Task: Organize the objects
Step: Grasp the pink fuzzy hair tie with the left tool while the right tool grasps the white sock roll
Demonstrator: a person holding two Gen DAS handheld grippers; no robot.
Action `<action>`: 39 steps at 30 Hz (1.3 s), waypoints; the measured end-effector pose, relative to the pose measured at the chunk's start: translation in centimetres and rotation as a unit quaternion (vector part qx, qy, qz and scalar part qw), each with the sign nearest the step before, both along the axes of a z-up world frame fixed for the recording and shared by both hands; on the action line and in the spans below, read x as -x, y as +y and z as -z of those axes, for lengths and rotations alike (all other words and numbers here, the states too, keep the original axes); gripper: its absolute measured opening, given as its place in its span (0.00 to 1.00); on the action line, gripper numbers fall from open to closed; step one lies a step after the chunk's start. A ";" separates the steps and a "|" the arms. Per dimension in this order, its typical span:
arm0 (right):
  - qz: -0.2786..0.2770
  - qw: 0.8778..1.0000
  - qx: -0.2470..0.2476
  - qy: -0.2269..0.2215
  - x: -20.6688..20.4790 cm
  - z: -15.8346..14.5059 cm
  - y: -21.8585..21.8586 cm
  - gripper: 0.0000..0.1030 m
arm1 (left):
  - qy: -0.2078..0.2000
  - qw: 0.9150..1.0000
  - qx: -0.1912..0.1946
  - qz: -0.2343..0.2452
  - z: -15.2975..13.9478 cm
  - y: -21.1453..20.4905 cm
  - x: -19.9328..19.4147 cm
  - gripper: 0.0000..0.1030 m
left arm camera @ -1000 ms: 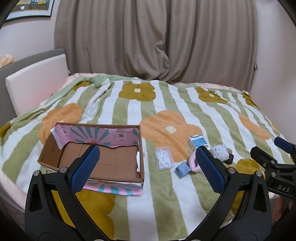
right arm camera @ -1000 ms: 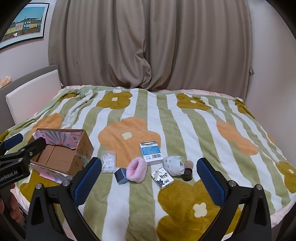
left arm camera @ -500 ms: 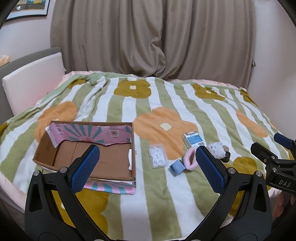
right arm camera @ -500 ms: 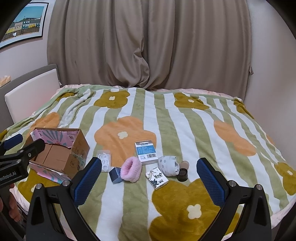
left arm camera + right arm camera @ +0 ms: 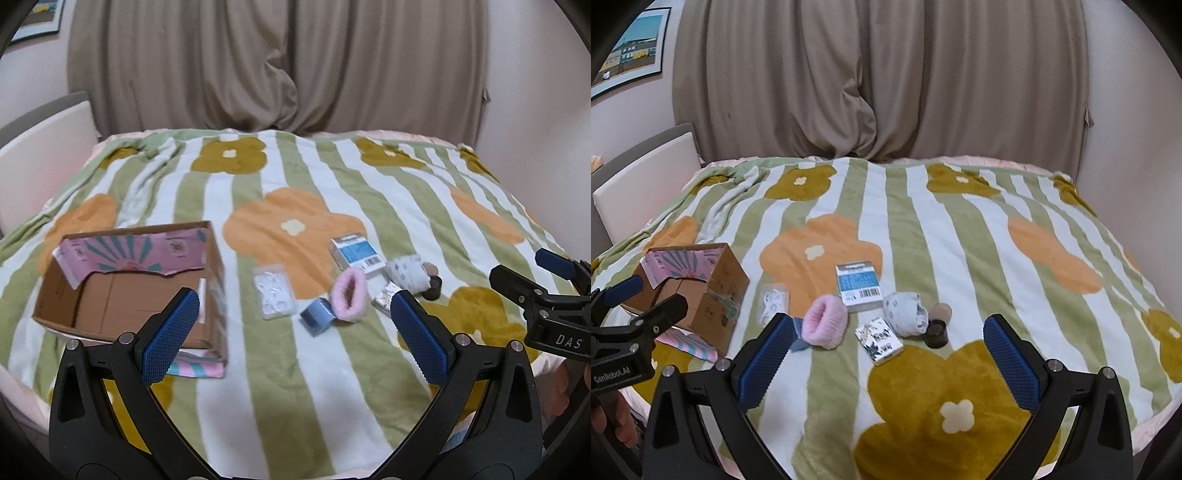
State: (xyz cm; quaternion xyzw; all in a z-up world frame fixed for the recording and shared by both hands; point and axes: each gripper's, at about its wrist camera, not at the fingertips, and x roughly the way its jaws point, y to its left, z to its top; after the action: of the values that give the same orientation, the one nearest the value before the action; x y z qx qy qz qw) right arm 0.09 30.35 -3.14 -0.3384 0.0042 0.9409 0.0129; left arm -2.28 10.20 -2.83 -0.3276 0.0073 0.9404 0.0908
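Note:
An open cardboard box [image 5: 122,295] [image 5: 713,295] lies at the left on the flowered blanket. To its right lie small items: a clear packet [image 5: 274,291], a small blue box [image 5: 317,316], a pink fuzzy band [image 5: 348,297] [image 5: 826,322], a blue-and-white carton [image 5: 356,253] [image 5: 858,285], a patterned card pack [image 5: 880,340], a white rolled sock [image 5: 905,313] and a dark round jar [image 5: 936,333]. My left gripper [image 5: 295,334] is open and empty, above the bed's near edge. My right gripper [image 5: 886,356] is open and empty, near the card pack.
The bed carries a green-striped blanket [image 5: 960,258] with orange and mustard flowers. Beige curtains [image 5: 879,81] hang behind it. A padded headboard [image 5: 40,155] stands at the left. A wall closes the right side. A framed picture [image 5: 631,55] hangs at the upper left.
Both grippers have drifted: the box and the items shift left in the right wrist view, and the left view has swung towards the right. Both stay open and empty.

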 end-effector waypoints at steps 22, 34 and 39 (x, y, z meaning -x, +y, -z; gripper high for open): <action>-0.020 0.997 0.006 -0.078 6.9 6.9 4.7 1.00 | -0.082 0.995 0.031 0.052 7.9 6.8 7.5 1.00; -0.065 0.991 -0.031 -0.116 13.0 10.9 4.6 0.98 | -0.125 0.989 0.056 0.059 12.4 8.7 12.5 1.00; -0.088 0.987 -0.035 -0.133 14.9 12.3 4.0 0.91 | -0.131 0.987 0.070 0.066 13.3 9.4 13.7 0.98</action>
State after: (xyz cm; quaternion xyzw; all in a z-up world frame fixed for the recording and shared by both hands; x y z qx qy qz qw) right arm -14.82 34.33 -15.47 -0.4589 -0.0608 0.8845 -0.0577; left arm -15.95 19.57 -16.17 -0.4521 0.0832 0.8786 0.1294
